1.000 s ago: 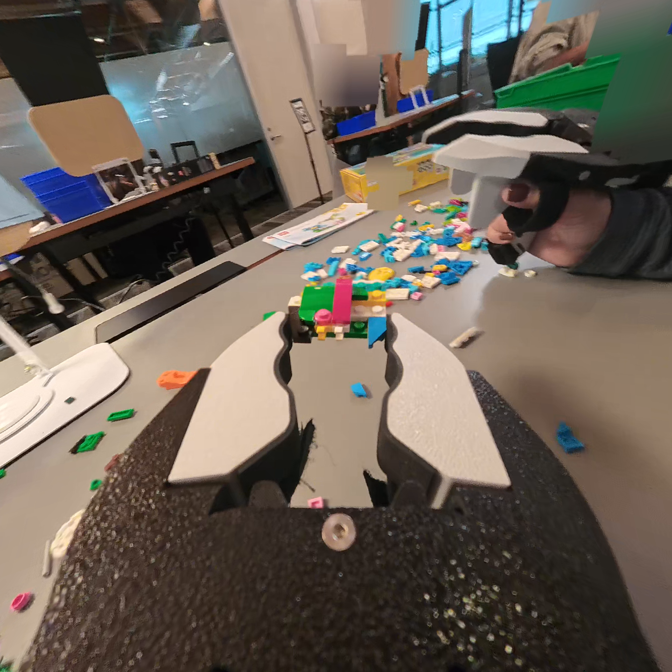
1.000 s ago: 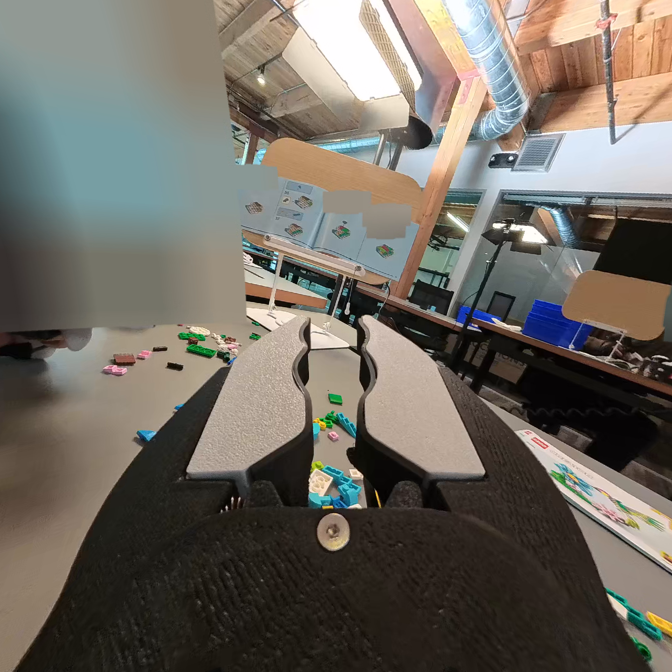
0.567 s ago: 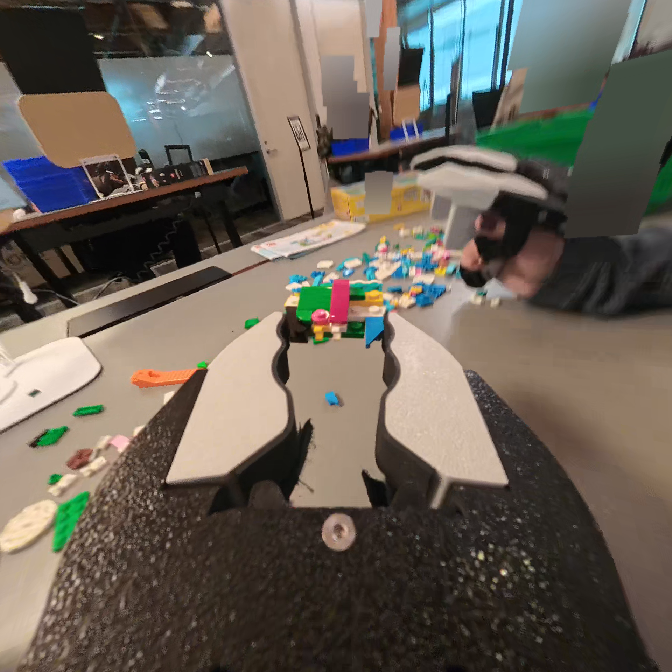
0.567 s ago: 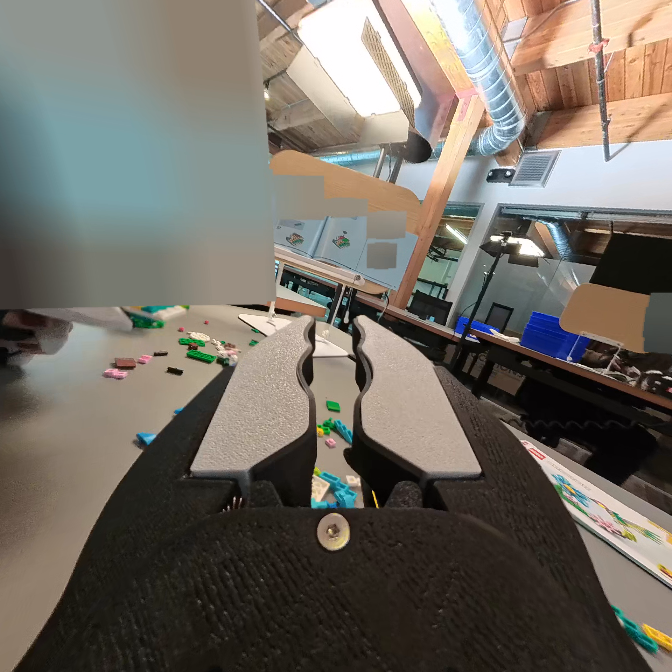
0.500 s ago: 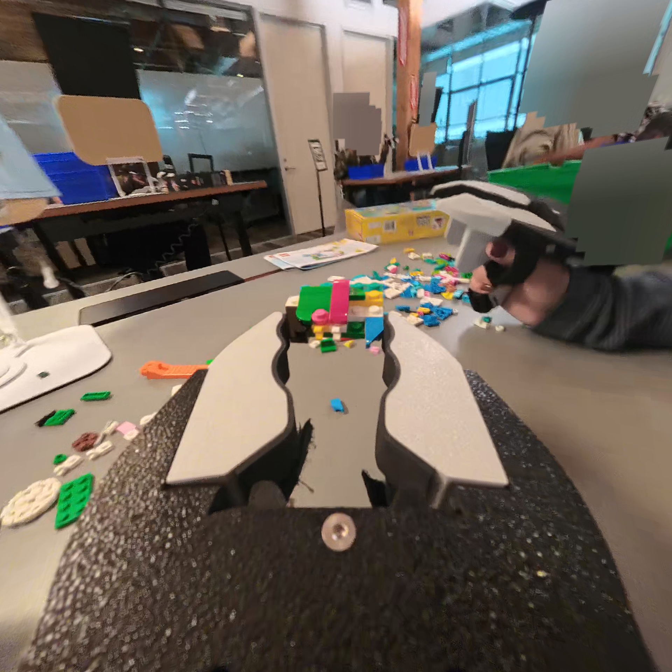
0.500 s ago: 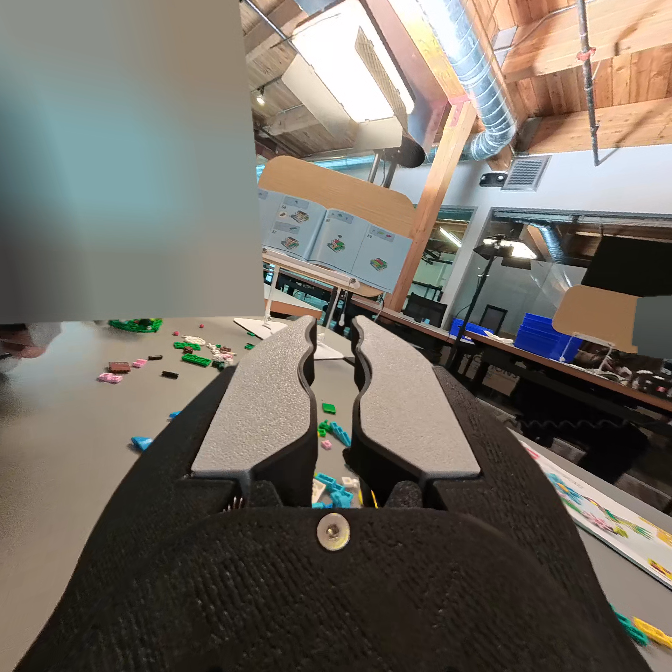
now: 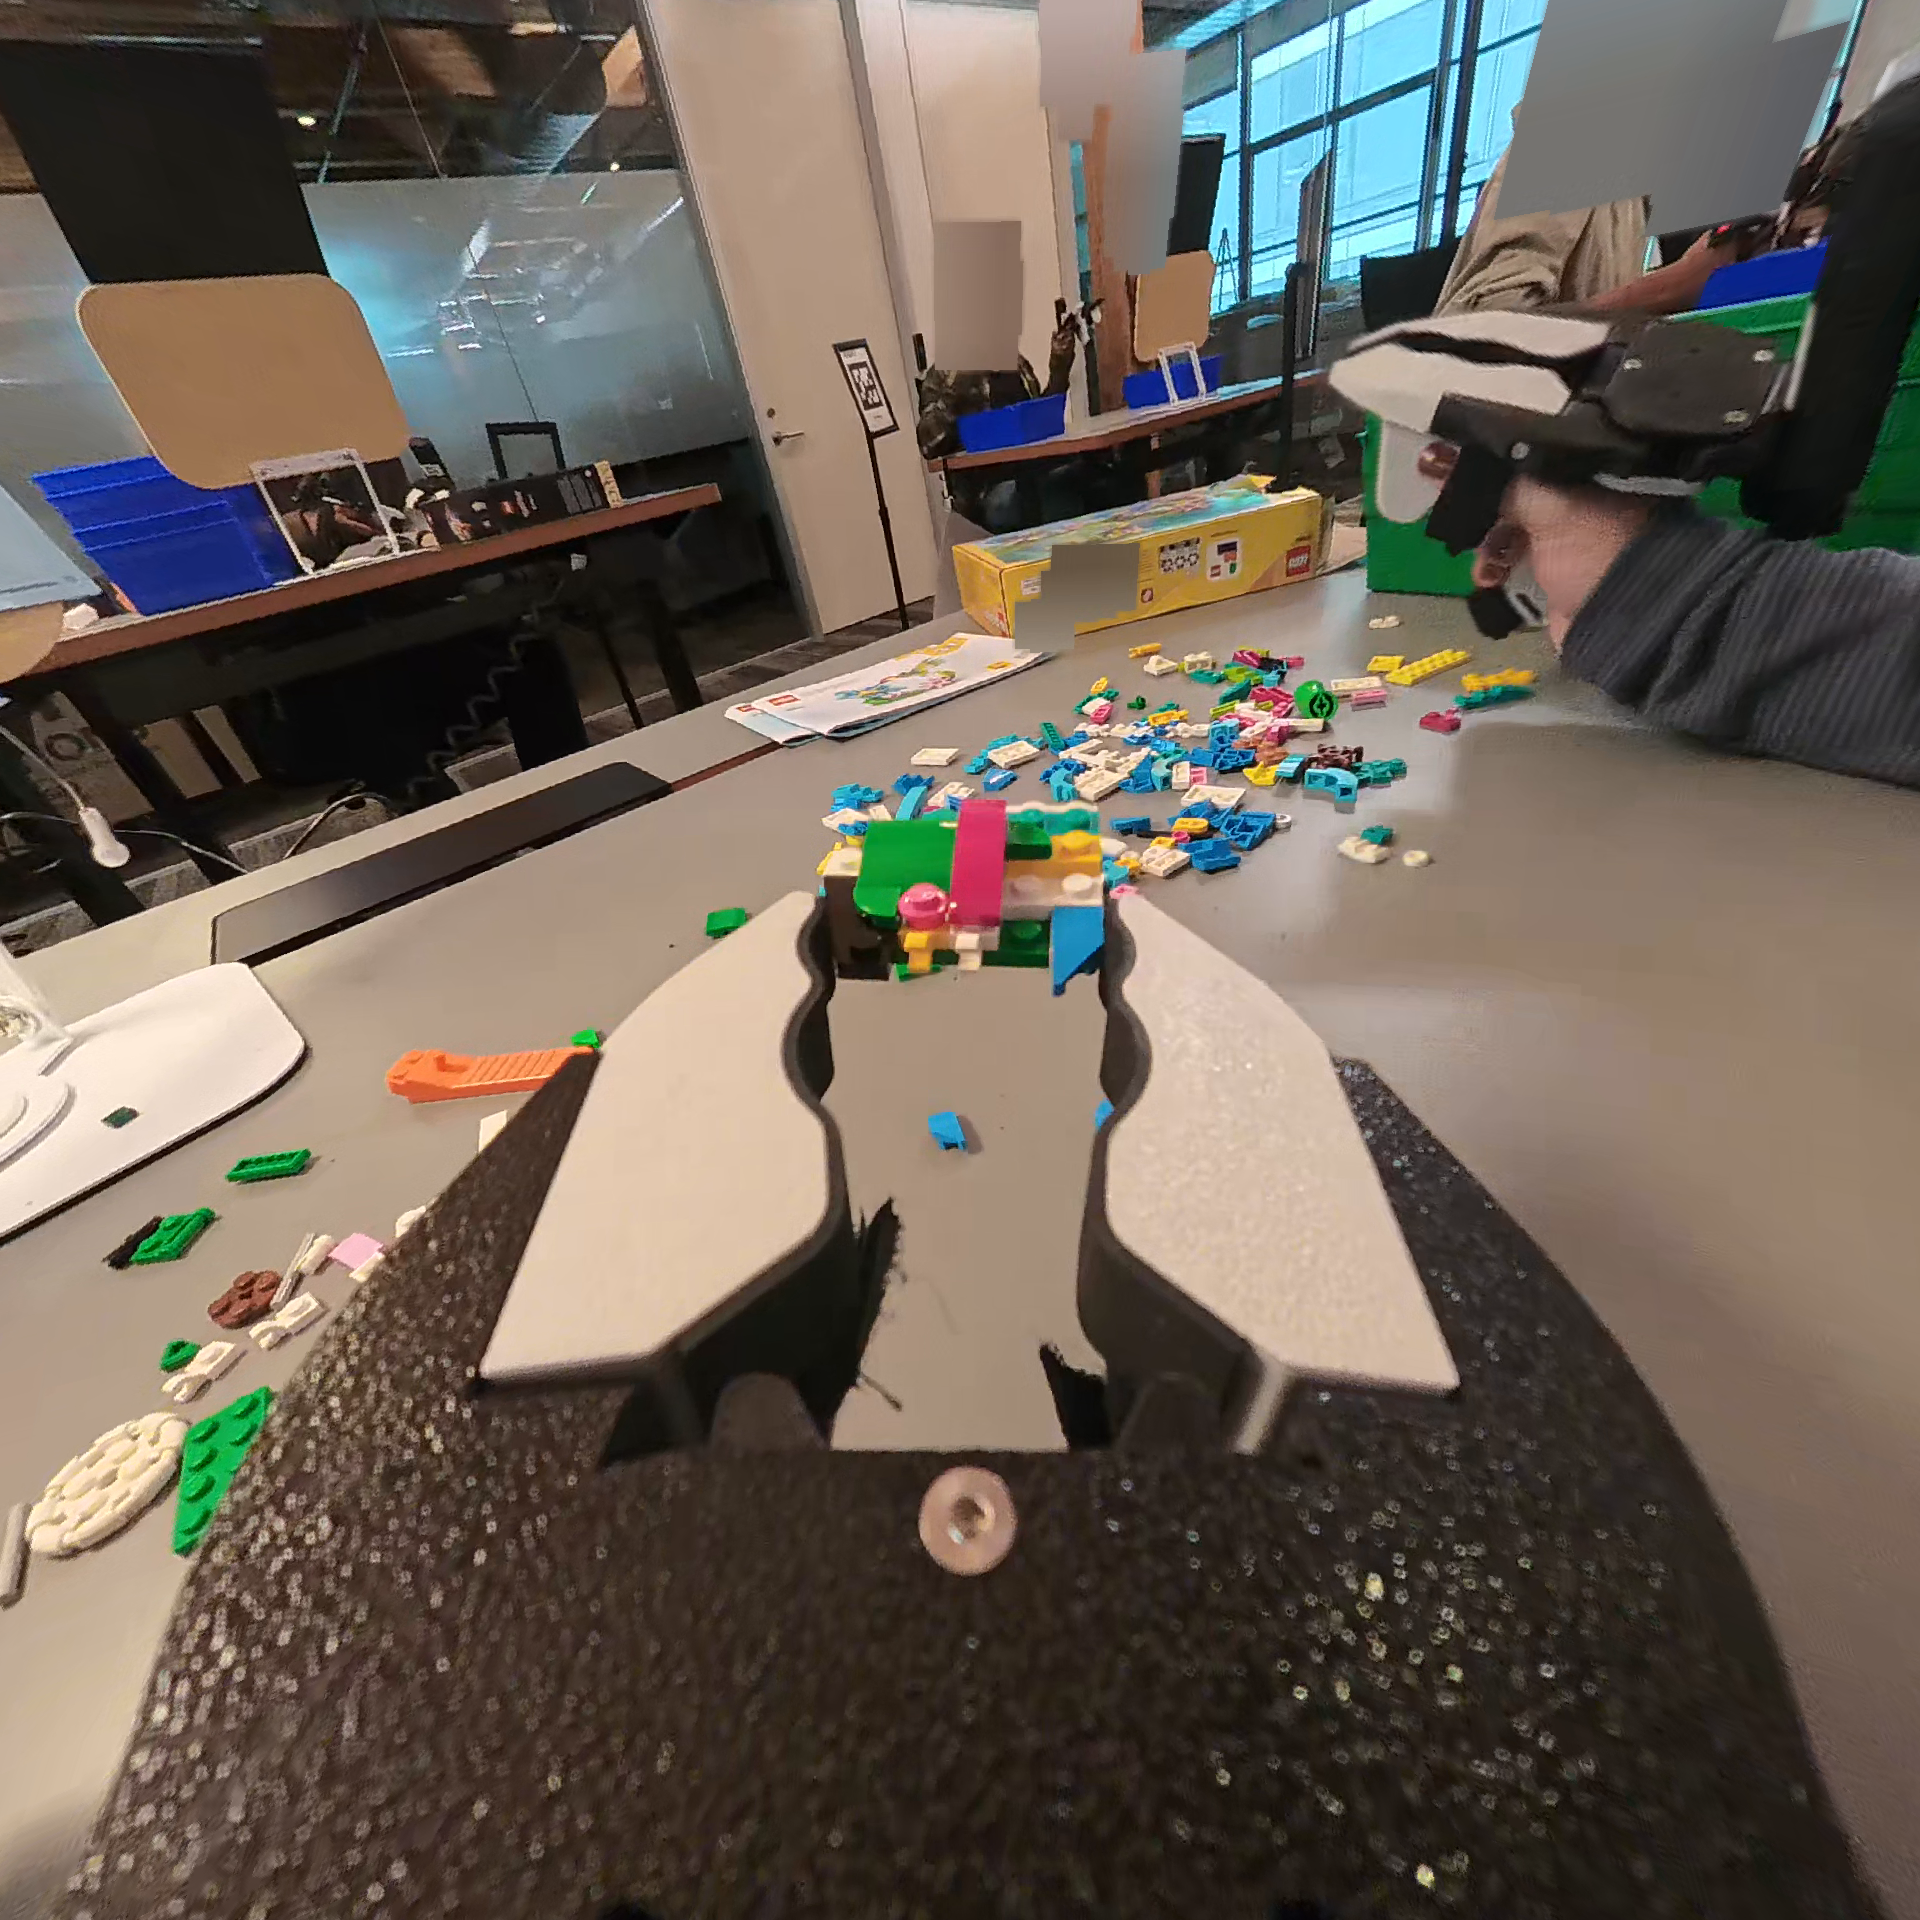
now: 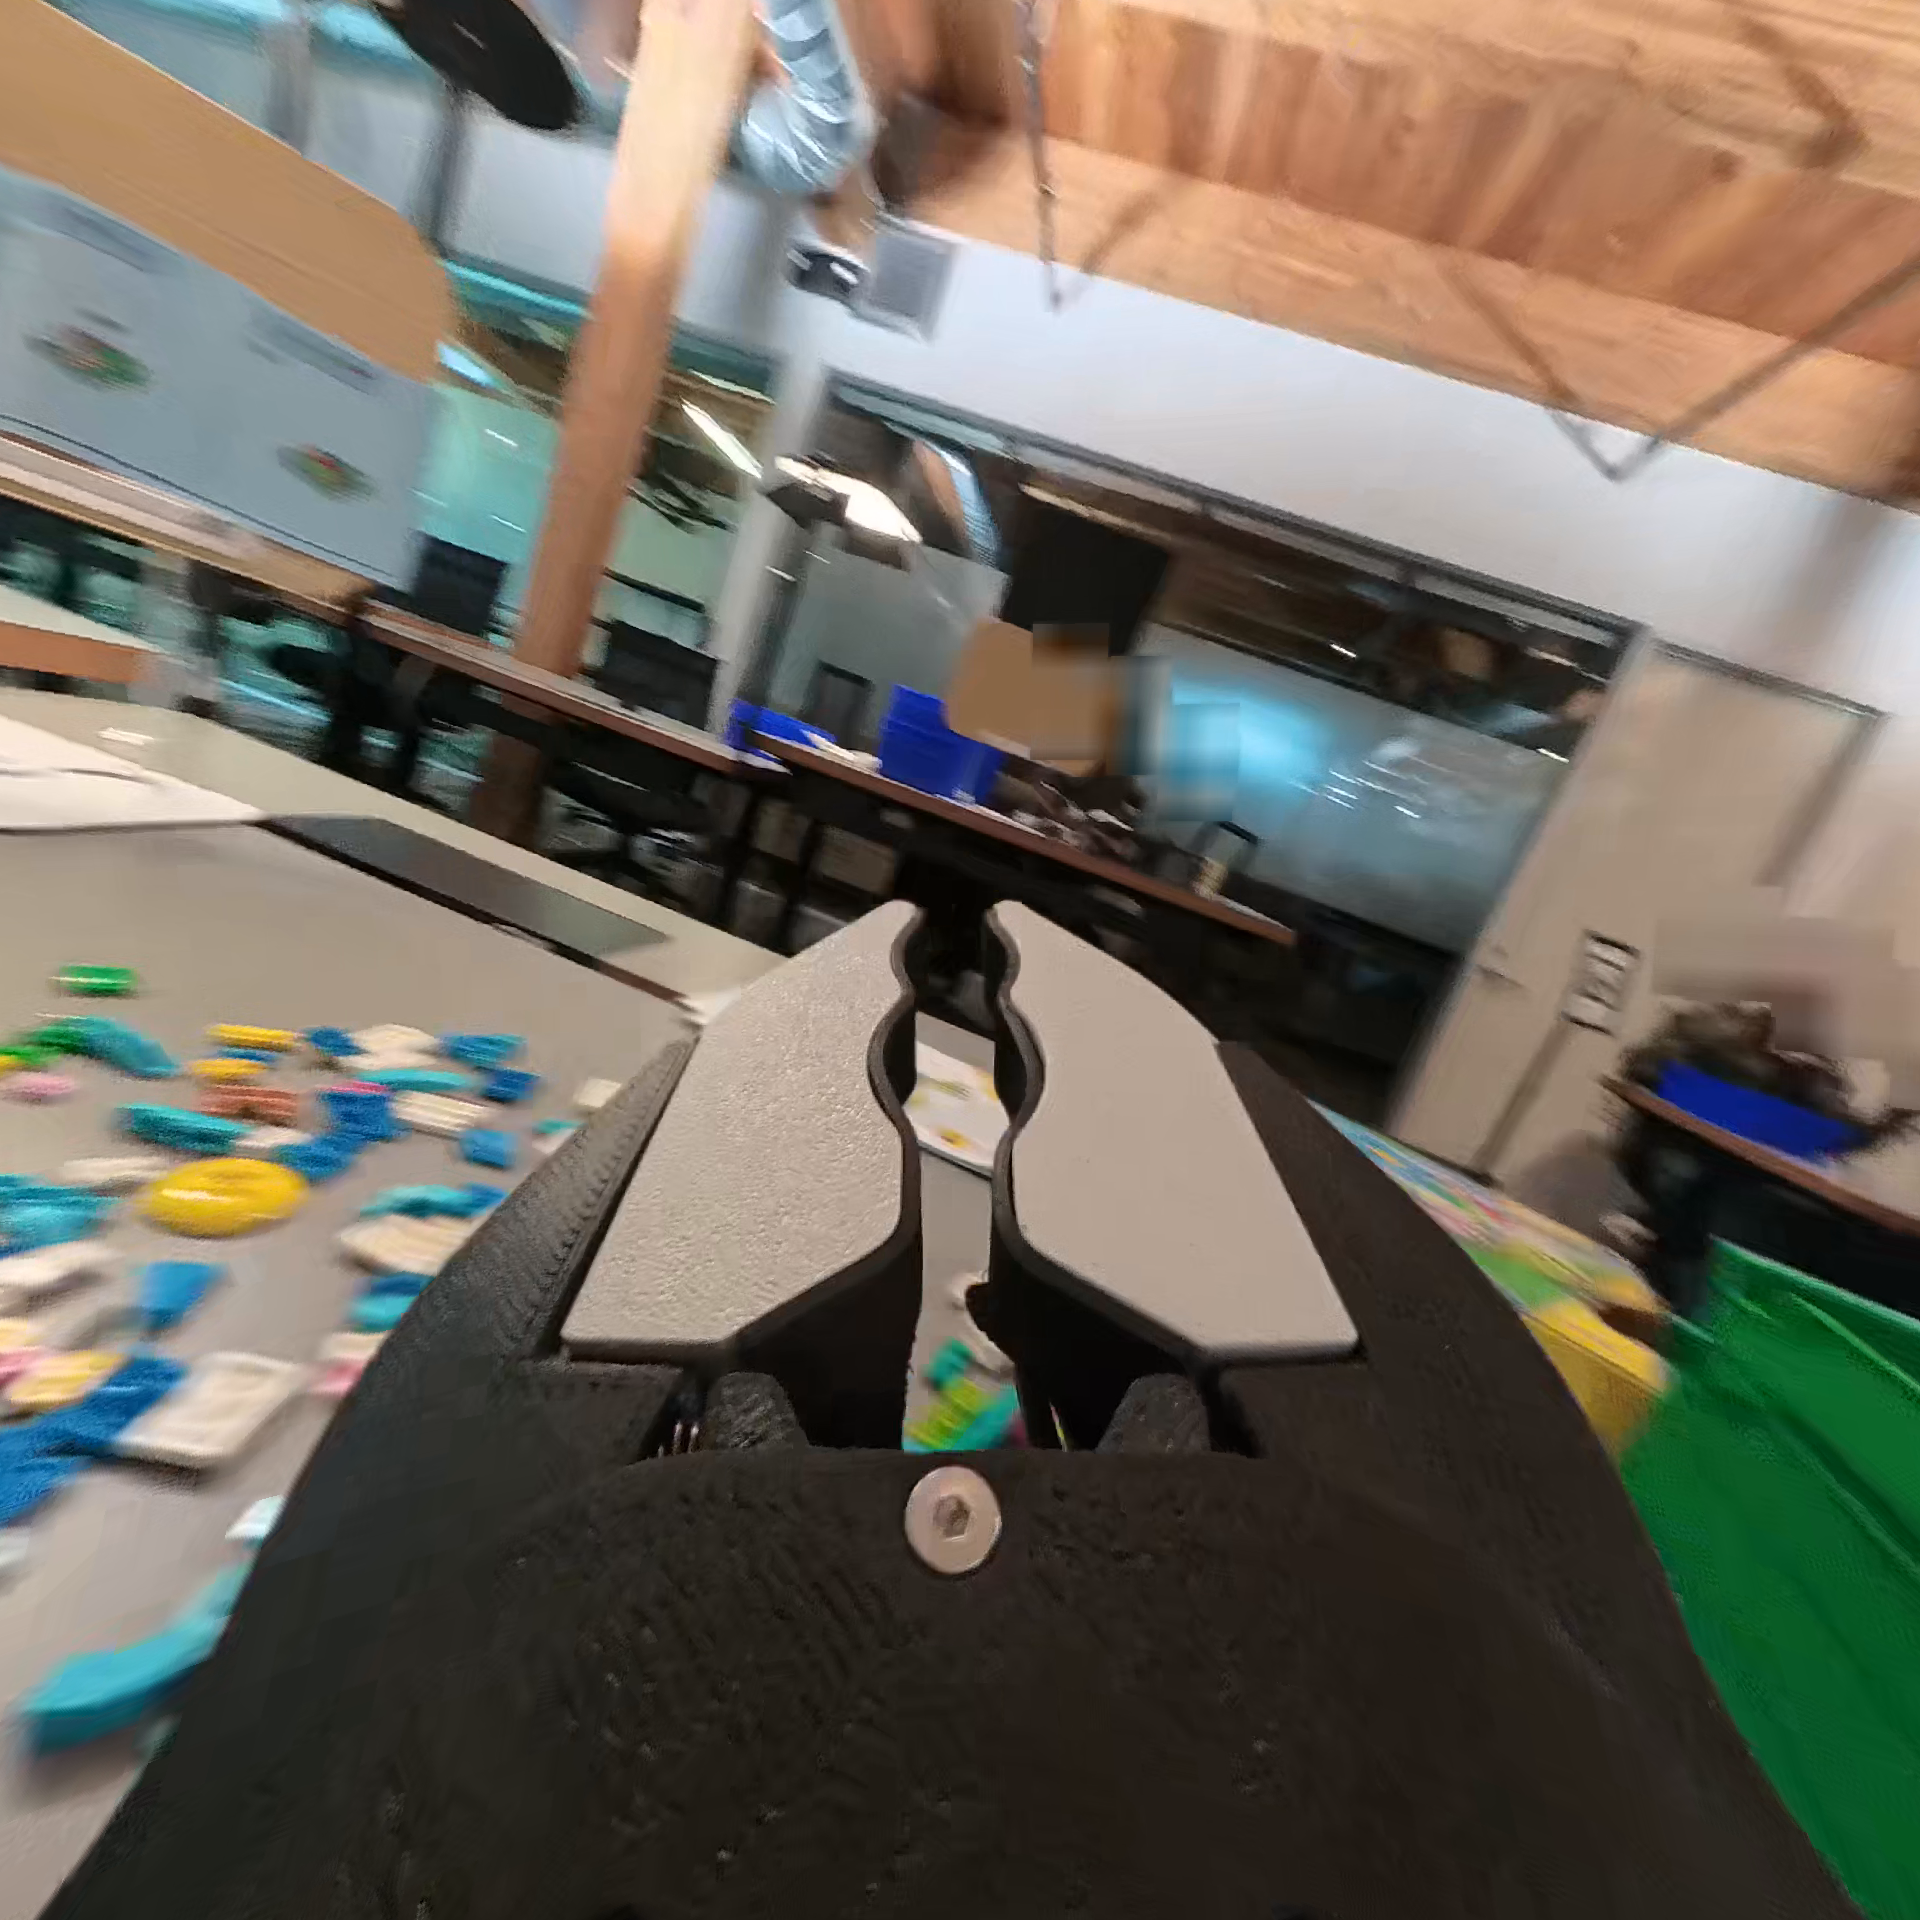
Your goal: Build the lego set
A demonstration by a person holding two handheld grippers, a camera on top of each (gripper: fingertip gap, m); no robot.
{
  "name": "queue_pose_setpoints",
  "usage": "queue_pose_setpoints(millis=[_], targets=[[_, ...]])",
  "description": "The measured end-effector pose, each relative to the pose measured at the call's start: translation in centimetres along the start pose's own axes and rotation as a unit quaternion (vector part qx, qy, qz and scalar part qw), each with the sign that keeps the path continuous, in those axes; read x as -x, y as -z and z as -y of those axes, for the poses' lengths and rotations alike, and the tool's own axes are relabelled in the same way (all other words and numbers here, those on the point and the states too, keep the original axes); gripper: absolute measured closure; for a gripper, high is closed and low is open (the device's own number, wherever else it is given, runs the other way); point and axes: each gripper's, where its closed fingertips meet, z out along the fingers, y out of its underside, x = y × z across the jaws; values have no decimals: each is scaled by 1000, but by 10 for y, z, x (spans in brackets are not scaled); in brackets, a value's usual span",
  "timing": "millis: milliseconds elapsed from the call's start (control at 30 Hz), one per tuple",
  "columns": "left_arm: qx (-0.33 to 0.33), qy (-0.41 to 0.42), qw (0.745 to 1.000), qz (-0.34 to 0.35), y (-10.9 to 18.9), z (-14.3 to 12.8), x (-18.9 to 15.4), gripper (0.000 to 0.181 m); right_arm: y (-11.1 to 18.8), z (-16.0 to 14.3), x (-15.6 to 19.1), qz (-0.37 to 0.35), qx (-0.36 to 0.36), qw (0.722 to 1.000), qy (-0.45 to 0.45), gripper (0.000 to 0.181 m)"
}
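A: Where is the build?

B: The left gripper [image 7: 966, 935] clamps the multicoloured, partly built plastic lego model [image 7: 971, 888] above the grey table [image 7: 1455, 1039].

A: And the other?

B: At two o'clock, the right gripper [image 8: 951, 930] hangs raised, fingers narrowly parted, empty.

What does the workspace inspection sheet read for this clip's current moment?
Surface: grey table, mostly bare near the right edge.
Job's things: partial lego build clamped in the left gripper; loose bricks; instruction booklet; yellow box.
Clutter: orange brick separator; white stand base.
Grippers: right gripper raised above the table, nearly closed, holding nothing visible.
Cables: one beyond the table's left side.
Surroundings: green bin, other desks, blue bins.
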Motion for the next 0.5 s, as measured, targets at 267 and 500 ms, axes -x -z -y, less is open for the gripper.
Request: queue_pose_setpoints(millis=[267, 500], targets=[[-28, 45, 998, 22, 6, 6, 14, 132, 15, -40, -77, -119, 94, 988, 33, 178], [-64, 99, 992, 33, 14, 12, 27, 132, 18, -57, -89, -137, 118, 983, 10, 181]])
